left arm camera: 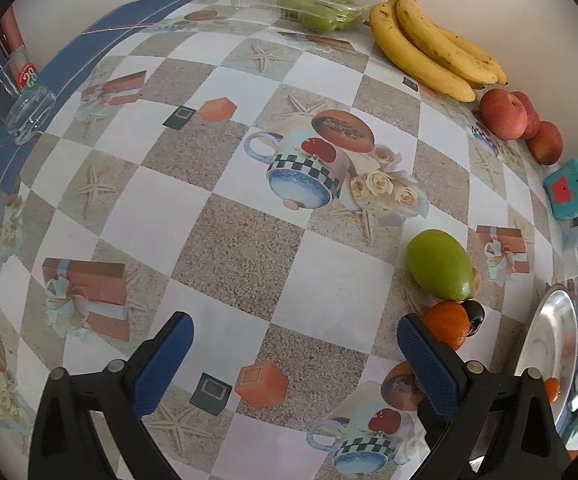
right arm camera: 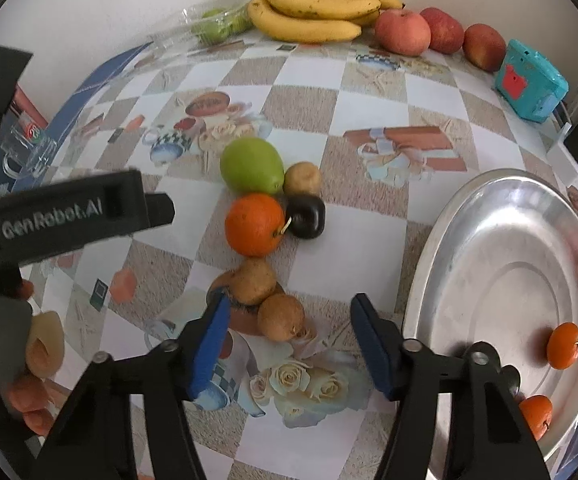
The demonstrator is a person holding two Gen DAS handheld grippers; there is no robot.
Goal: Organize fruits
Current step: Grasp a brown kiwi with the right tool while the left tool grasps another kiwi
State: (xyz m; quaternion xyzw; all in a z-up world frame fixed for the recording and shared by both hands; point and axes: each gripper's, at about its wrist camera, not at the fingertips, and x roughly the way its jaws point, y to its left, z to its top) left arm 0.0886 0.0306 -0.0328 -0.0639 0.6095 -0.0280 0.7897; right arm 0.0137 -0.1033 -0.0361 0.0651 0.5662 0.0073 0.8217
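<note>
In the right wrist view a cluster of fruit lies mid-table: a green mango, an orange, a dark plum and three small brown fruits. My right gripper is open and empty, its jaws on either side of the nearest brown fruit. A metal plate at right holds two small oranges. My left gripper is open and empty over bare tablecloth; the mango and orange lie just beyond its right finger.
Bananas, three red apples and a clear box of green fruit line the back wall. A teal box stands at back right. A glass mug sits at the table's left edge.
</note>
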